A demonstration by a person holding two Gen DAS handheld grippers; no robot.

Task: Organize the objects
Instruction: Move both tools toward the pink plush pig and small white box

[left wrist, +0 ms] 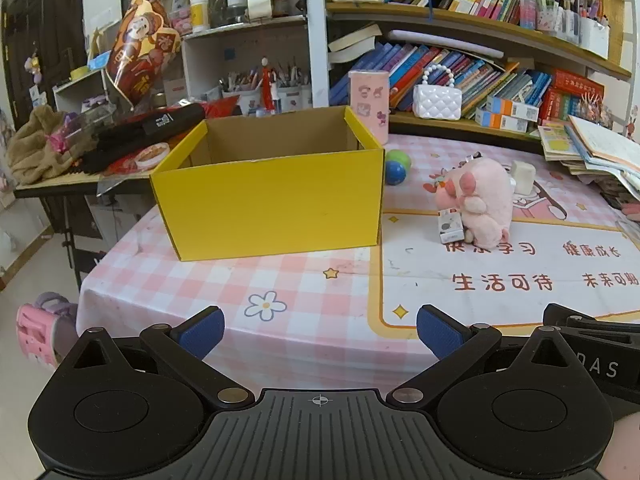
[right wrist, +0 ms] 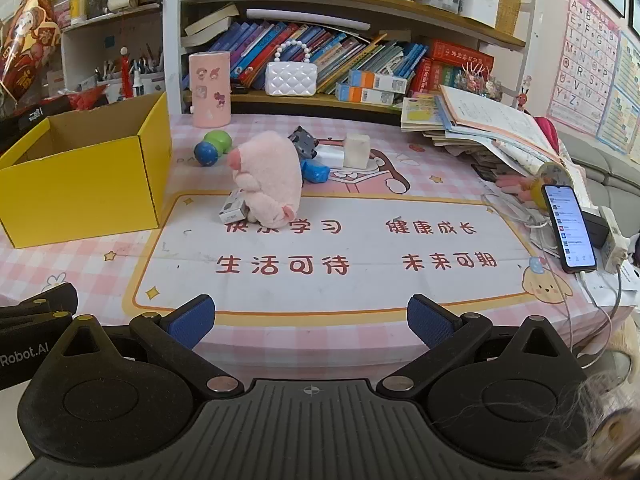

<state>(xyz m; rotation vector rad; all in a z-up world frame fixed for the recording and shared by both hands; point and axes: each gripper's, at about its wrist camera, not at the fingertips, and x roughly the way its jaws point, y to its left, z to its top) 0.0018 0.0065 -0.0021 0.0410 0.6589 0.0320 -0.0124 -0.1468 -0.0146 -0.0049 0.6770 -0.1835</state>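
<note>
Both claws hang back at the near edge of the counter (right wrist: 360, 240), left claw (left wrist: 320, 330) and right claw (right wrist: 311, 320) spread wide, holding nothing. The yellow box (left wrist: 272, 204) looks empty so far. The pink plush (right wrist: 269, 178) sits just right of it, balls and small toys behind. Nothing's grasped yet; I'd say reach for that plush next.

On the table (right wrist: 360, 320) I see the box (right wrist: 80, 184) at the left, with two balls (right wrist: 212, 148) just behind its right corner. To its right sits the plush toy (right wrist: 268, 176), a small carton (right wrist: 234, 210) leaning against its front. A phone (right wrist: 568, 228) stands far right.
</note>
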